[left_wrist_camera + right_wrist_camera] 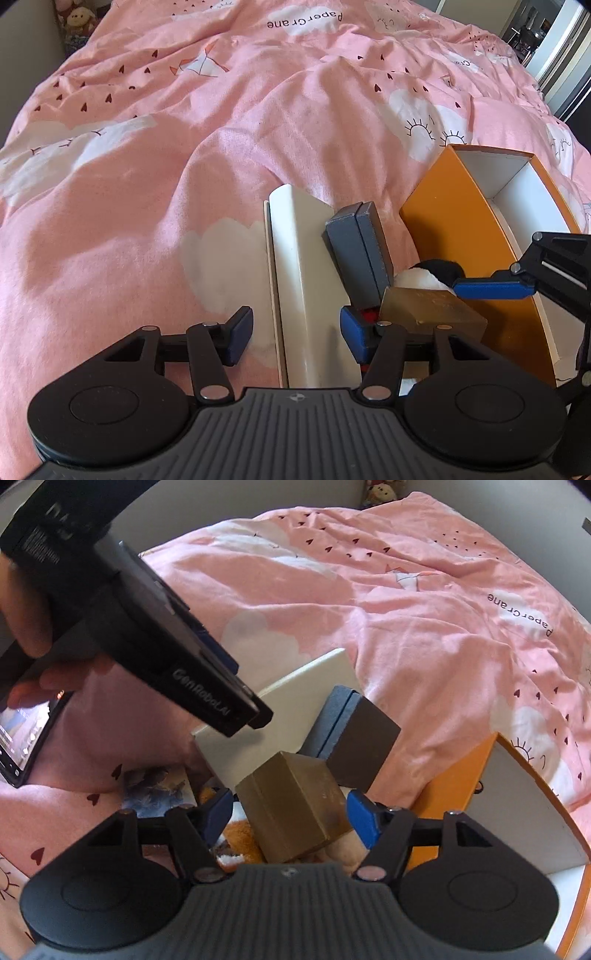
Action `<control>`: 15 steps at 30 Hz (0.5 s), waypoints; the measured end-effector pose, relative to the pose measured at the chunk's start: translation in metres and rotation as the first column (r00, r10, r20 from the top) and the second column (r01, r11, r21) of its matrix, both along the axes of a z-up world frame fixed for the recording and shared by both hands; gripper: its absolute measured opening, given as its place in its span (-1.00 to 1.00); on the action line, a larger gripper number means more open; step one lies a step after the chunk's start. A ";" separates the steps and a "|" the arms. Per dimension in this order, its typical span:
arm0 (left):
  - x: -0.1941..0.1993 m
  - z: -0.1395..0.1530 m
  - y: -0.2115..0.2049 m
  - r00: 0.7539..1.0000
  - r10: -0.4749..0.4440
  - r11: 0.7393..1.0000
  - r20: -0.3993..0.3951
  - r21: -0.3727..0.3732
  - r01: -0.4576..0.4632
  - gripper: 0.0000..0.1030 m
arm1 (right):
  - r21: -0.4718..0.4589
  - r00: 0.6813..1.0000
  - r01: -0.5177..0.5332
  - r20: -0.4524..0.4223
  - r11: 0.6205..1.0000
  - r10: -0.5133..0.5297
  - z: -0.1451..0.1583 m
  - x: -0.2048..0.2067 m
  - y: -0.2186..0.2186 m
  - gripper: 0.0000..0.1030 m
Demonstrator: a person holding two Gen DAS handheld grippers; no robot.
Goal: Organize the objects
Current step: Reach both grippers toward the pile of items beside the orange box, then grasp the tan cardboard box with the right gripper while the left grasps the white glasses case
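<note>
On a pink quilt (184, 184), the left tongs (297, 334) stand half open astride a white box (306, 280), their blue pads (240, 334) clear of its sides and pressing on nothing. The right tongs (288, 818) are likewise partly open with a gold box (295, 805) between the pads; whether those pads press on it I cannot tell. Just beyond both tongs a grey-blue box (360, 251) leans against the white one, and to their right lies an open orange box (454, 221), white inside, with a black-and-white soft toy (428, 275) at its near wall.
</note>
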State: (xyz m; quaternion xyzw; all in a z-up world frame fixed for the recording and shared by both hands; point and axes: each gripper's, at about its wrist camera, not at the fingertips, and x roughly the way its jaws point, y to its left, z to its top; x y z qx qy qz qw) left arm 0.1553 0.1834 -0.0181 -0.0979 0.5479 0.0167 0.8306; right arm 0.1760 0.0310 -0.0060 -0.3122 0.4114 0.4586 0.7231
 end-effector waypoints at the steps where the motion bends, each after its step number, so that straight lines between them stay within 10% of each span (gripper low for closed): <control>1: 0.005 -0.004 0.003 1.000 -0.002 1.000 -0.013 -0.013 0.002 0.27 | -0.020 1.000 -0.010 -0.002 1.000 0.010 -0.003 0.000 0.003 0.36; 15: 0.035 -0.028 -0.003 0.998 -0.063 0.998 -0.025 -0.019 0.062 0.37 | -0.083 0.997 -0.024 -0.074 0.996 0.018 -0.014 0.023 0.016 0.38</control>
